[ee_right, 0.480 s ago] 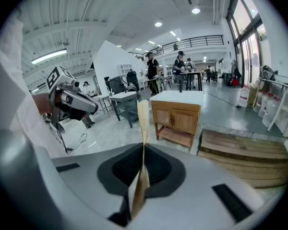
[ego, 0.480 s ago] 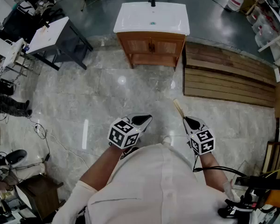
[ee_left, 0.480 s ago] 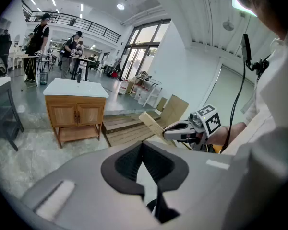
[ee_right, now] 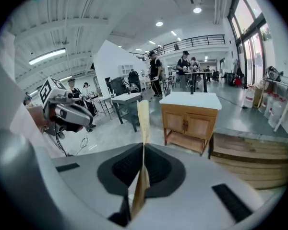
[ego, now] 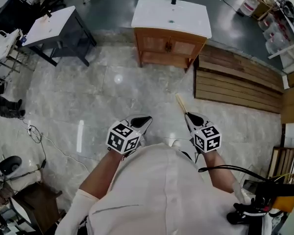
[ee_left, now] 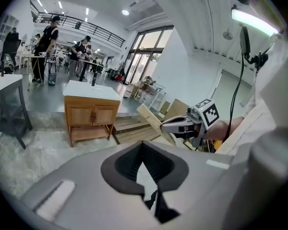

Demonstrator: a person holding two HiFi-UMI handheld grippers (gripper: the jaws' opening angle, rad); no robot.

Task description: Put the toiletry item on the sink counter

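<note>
Right gripper (ee_right: 144, 146) jaws pinch the item (ee_right: 143, 116): 1 thin, flat, pale tan strip sticking forward past the tips. Left gripper (ee_left: 143, 146) jaws pressed together, nothing between. Sink counter (ego: 188, 19) well ahead across the floor (ego: 112, 97).

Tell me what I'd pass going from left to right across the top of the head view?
white-topped table → sink counter on its wooden cabinet → stack of wooden planks

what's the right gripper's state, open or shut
Shut: the right gripper pinches the flat wooden stick between its jaws.
</note>
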